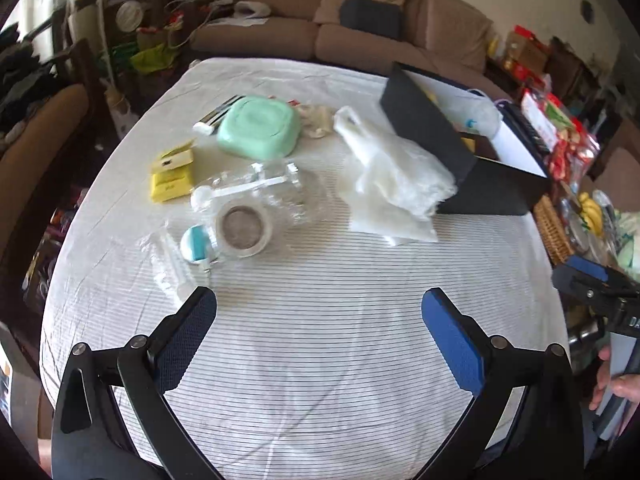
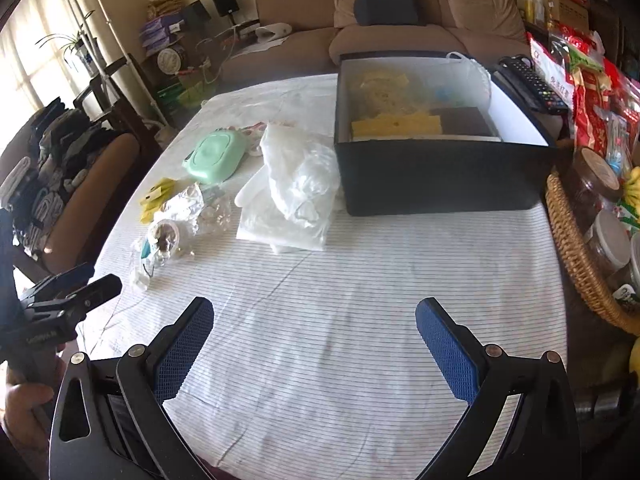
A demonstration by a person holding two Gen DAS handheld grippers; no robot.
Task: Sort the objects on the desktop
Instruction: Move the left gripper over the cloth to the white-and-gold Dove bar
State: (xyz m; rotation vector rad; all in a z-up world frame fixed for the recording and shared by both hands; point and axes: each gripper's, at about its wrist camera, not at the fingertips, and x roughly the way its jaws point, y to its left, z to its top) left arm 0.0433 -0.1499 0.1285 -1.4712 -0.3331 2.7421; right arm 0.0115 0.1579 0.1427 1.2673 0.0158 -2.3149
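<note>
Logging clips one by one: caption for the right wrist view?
Open right gripper over striped tablecloth; plastic bags beside black box.

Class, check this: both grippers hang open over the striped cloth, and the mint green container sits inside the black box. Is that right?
Not quite. The mint green container lies on the striped cloth, left of the black box, as the right wrist view shows. Both the left gripper and right gripper do hang open.
</note>
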